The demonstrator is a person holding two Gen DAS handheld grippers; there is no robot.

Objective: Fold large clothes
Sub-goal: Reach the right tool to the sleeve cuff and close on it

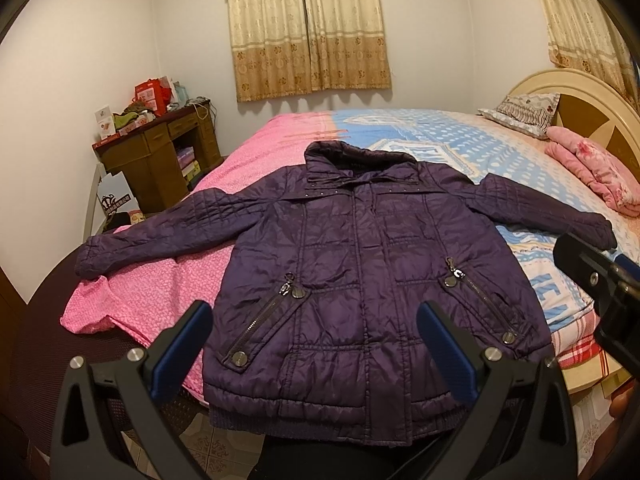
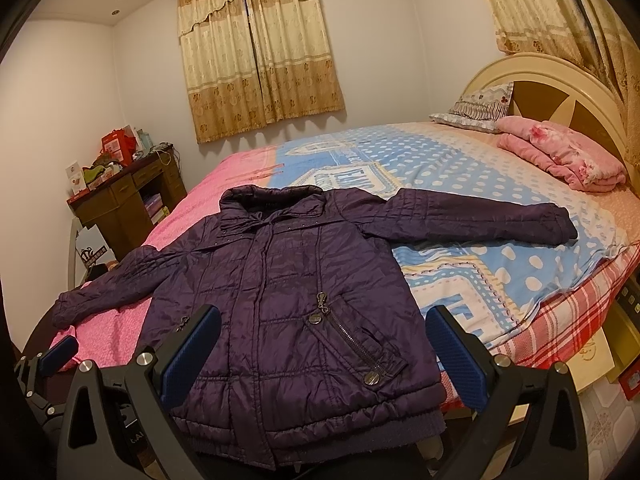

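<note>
A dark purple quilted jacket (image 1: 360, 280) lies flat, front up, on the bed (image 1: 500, 152), collar away from me, both sleeves spread out. Its ribbed hem hangs a little over the bed's near edge. My left gripper (image 1: 314, 348) hovers open above the lower part of the jacket, nothing between its blue pads. The right gripper's body shows at the right edge of the left wrist view. In the right wrist view the jacket (image 2: 288, 300) fills the middle, and my right gripper (image 2: 324, 356) is open above its hem and right pocket, holding nothing.
A pink folded blanket (image 2: 560, 156) and a pillow (image 2: 476, 108) lie by the headboard (image 2: 560, 92). A brown desk (image 1: 160, 156) with boxes stands left of the bed. Curtains (image 1: 308, 28) cover the far window. Tiled floor shows below the hem.
</note>
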